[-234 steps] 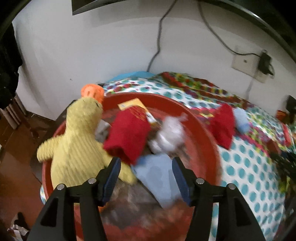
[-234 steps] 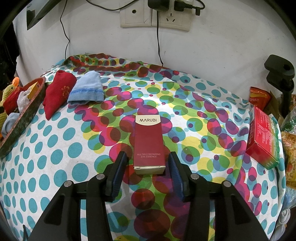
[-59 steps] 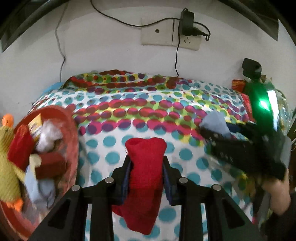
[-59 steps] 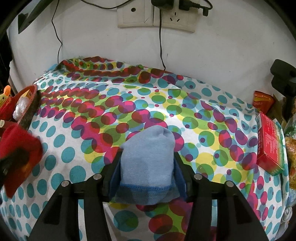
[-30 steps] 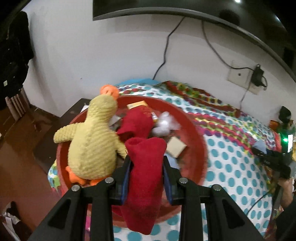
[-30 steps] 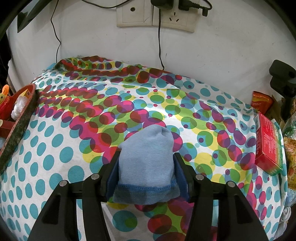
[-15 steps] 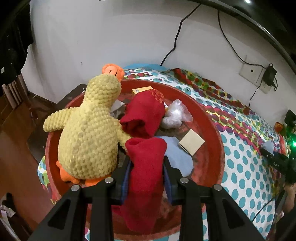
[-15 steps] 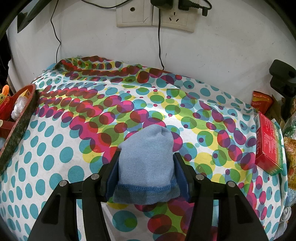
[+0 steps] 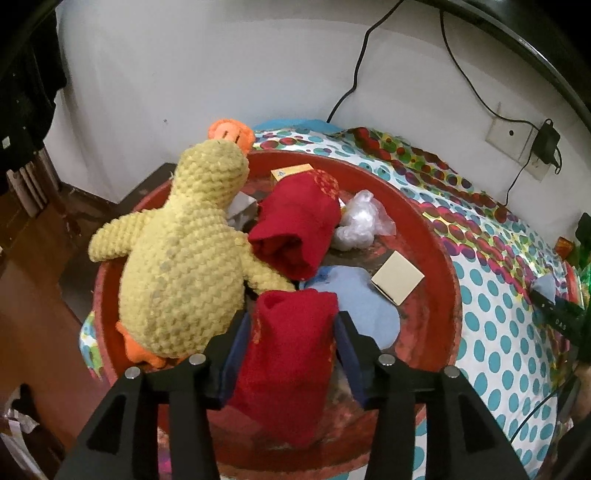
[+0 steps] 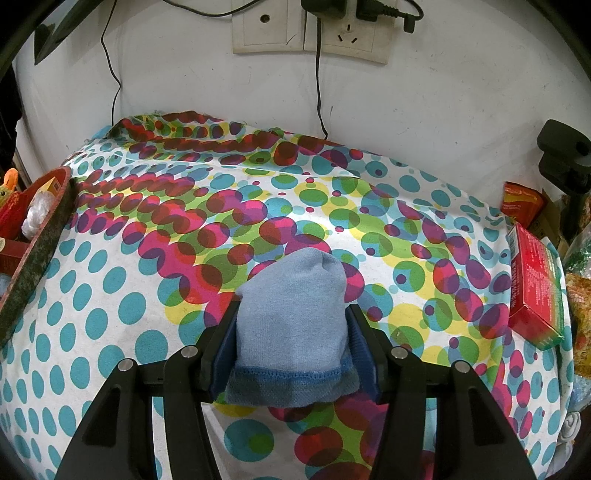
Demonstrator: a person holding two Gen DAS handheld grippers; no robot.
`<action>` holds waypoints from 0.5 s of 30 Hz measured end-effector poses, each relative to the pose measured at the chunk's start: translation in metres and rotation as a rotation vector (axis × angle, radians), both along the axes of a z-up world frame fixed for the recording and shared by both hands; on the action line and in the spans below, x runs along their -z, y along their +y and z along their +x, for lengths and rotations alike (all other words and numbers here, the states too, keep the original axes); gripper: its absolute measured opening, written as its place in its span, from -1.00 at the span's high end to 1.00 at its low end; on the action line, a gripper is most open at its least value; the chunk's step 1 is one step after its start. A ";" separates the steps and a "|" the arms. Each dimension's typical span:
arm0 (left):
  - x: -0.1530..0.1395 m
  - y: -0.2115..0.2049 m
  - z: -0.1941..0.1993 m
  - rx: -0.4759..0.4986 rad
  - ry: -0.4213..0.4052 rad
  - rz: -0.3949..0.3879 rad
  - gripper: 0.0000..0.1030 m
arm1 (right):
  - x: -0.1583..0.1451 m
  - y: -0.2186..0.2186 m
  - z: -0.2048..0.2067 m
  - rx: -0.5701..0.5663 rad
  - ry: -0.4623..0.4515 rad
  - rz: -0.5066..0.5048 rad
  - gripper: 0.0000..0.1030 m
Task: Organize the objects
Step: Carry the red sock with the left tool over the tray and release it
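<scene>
Counted across both views:

Two red socks: one red sock [image 9: 295, 354] between the blue pads of the left hand-held gripper [image 9: 291, 345], a second red sock [image 9: 297, 225] lying in the red basin [image 9: 448, 266].

Two blue socks: one blue sock [image 10: 291, 332] clamped in the right hand-held gripper [image 10: 291, 345], another blue sock [image 9: 364, 302] flat in the basin.

One yellow plush duck [image 9: 184, 258].

One crumpled clear plastic bag [image 9: 360, 219].

One small beige box [image 9: 397, 277] and one yellow box [image 9: 290, 171], both in the basin.

One red carton [image 10: 535, 288] on the table's dotted cloth [image 10: 110, 295].

One orange snack packet [image 10: 521, 203].

Two wall sockets [image 10: 310, 31] side by side.
</scene>
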State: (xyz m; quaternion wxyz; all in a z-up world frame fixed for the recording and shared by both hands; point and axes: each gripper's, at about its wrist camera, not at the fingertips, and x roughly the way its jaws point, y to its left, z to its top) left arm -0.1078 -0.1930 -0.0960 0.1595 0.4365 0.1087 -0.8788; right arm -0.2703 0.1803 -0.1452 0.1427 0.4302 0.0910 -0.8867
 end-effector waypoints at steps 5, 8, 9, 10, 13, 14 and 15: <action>-0.019 0.007 0.009 0.036 0.046 -0.016 0.00 | -0.001 -0.001 0.000 0.000 0.001 0.001 -0.02; -0.030 0.009 0.018 0.037 0.072 -0.035 -0.02 | -0.001 -0.001 0.000 0.000 -0.002 -0.004 -0.02; -0.034 0.010 0.022 0.038 0.082 -0.042 -0.04 | -0.001 0.000 0.000 0.000 -0.005 -0.011 -0.02; -0.037 0.011 0.026 0.041 0.088 -0.044 -0.04 | -0.001 0.001 0.000 -0.001 -0.006 -0.015 -0.03; -0.040 0.011 0.036 0.046 0.101 -0.045 -0.04 | -0.001 0.002 -0.001 -0.004 -0.008 -0.020 -0.03; -0.041 0.010 0.038 0.044 0.099 -0.046 -0.04 | 0.000 0.002 -0.002 -0.005 -0.009 -0.021 -0.02; -0.040 0.009 0.040 0.045 0.094 -0.044 -0.04 | -0.001 0.002 -0.001 -0.006 -0.007 -0.020 0.01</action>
